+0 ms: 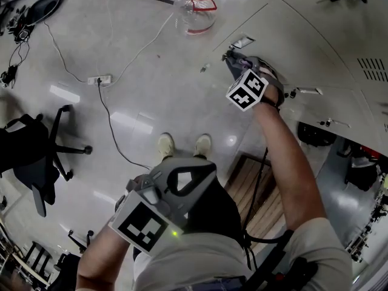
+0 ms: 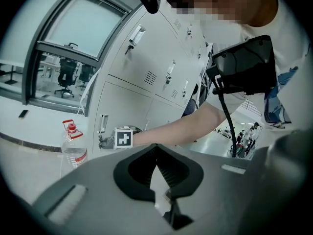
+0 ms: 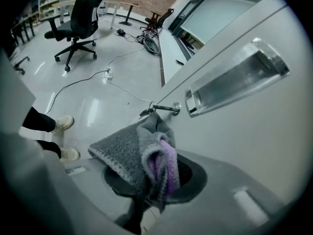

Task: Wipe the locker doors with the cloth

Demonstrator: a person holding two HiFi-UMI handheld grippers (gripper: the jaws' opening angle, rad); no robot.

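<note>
My right gripper (image 1: 235,60) is shut on a grey and purple cloth (image 3: 149,158) and holds it against a low white locker door (image 3: 244,146). The cloth's tip reaches up to a small metal lock lever (image 3: 164,108), just below the door's recessed handle (image 3: 234,77). In the left gripper view the same gripper (image 2: 105,142) presses at the bottom row of lockers (image 2: 146,72). My left gripper (image 1: 182,177) hangs back near my body, away from the lockers. Its jaws (image 2: 156,153) meet at the tips with nothing between them.
A clear water bottle with a red cap (image 1: 195,11) stands on the floor beside the lockers. A power strip (image 1: 100,79) and cables cross the floor. A black office chair (image 1: 36,156) is at the left, and a wooden board (image 1: 254,187) lies by my feet.
</note>
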